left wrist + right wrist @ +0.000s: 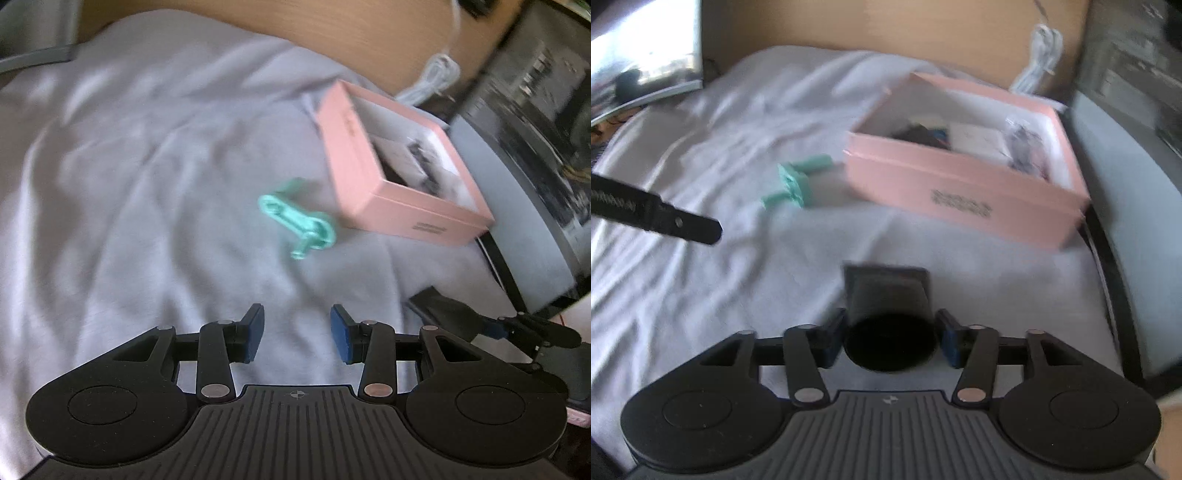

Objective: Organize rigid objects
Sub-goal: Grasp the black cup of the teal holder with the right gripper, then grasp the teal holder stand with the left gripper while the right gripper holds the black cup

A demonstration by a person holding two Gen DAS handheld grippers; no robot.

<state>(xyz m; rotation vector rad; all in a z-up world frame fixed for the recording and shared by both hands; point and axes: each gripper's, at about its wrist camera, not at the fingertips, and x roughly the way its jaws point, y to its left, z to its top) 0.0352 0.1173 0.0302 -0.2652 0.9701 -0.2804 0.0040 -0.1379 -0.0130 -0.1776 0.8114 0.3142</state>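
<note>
A teal plastic part lies on the pale grey cloth, just left of an open pink box. My left gripper is open and empty, hovering short of the teal part. In the right wrist view the teal part sits left of the pink box, which holds several small items. My right gripper is shut on a black tube-shaped object, held above the cloth in front of the box. The left gripper's finger shows at the left.
A wooden desk surface lies beyond the cloth. A coiled white cable rests behind the box. A monitor stands at the right, with a grey stand. Another screen is at the far left.
</note>
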